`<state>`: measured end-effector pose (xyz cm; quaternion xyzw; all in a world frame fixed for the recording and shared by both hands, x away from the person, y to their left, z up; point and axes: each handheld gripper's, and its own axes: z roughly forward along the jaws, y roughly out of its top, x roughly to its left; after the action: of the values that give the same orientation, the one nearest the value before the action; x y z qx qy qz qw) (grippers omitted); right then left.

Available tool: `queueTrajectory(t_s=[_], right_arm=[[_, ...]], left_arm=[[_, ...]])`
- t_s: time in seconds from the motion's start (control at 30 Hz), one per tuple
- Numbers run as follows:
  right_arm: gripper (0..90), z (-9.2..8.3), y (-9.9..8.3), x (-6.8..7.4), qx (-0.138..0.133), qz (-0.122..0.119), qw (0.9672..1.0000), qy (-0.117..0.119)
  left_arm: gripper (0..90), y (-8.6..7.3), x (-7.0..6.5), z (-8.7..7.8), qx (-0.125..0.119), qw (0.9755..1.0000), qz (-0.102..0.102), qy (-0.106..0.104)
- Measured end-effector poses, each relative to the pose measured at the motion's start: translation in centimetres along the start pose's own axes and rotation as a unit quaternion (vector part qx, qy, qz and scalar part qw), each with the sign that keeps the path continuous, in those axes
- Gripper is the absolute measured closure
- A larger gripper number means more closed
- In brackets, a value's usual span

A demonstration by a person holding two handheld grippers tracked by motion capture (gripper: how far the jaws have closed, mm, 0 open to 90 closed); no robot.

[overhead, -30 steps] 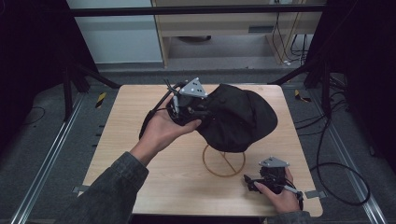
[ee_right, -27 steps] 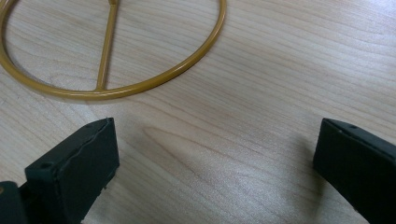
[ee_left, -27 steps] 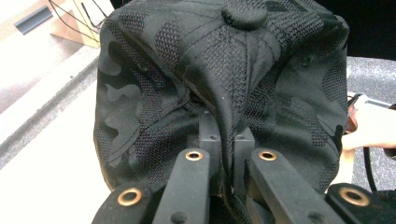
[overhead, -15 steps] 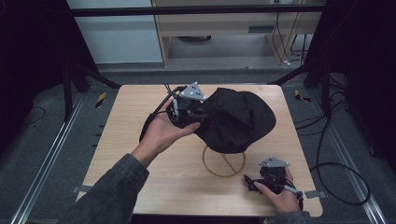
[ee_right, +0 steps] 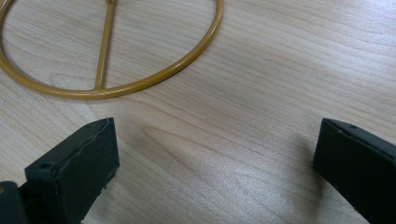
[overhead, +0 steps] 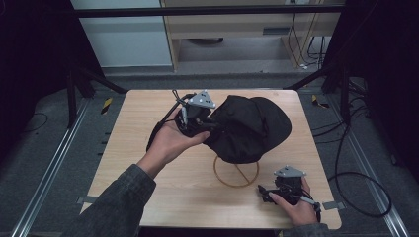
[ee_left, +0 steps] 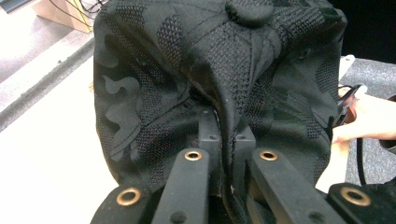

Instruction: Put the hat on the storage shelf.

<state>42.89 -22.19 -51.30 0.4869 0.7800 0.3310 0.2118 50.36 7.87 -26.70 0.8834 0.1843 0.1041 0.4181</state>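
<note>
High view, place: a black cap is seen held above the middle of the wooden table, over a gold wire ring stand whose hoop lies flat on the wood.
High view, left gripper: the left gripper is seen at the cap's left edge, gripped in the left hand; its jaws are hidden there by cloth.
High view, right gripper: the right gripper is seen resting low near the table's right front corner, well apart from the cap.
Left gripper view, jaws: the jaws are drawn nearly together, with a fold of the cap pinched between them.
Left gripper view, look: dark tone-on-tone camouflage and mesh panels are shown, with stitched seams that meet at a top button.
Left gripper view, handling: the cap is judged light and soft; the cloth buckles at the pinch, so it is likely to sag and swing from a single hold.
Left gripper view, hold: a seam or the hem is judged a surer place to be taken than loose mesh; the brim, probably stiffer, would suit a second hold.
Right gripper view, jaws: the jaws are set wide apart over bare wood, and nothing is held between them.
Right gripper view, stand: the ring stand is seen just ahead as a thin gold hoop with one spoke.
</note>
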Motion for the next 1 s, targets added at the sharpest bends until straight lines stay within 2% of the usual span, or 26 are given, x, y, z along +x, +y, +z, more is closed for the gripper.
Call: queueTrajectory(t_s=[0.03, 0.13, 0.5, 1.0], right_arm=[[0.4, 0.0, 0.0, 0.0, 0.0, 0.0, 1.0, 0.0], [0.4, 0.0, 0.0, 0.0, 0.0, 0.0, 1.0, 0.0], [0.4, 0.0, 0.0, 0.0, 0.0, 0.0, 1.0, 0.0], [0.4, 0.0, 0.0, 0.0, 0.001, 0.002, 1.0, 0.0]], left_arm=[[86.6, -0.1, 0.0, 0.1, 0.006, 1.0, 0.003, 0.0], [86.3, -0.6, -0.1, 0.5, 0.003, 1.0, -0.007, -0.005], [85.2, -1.6, 0.0, 1.1, 0.0, 0.9999, -0.015, -0.007], [82.2, -2.4, 0.2, 1.2, -0.006, 0.9996, -0.024, -0.01]])
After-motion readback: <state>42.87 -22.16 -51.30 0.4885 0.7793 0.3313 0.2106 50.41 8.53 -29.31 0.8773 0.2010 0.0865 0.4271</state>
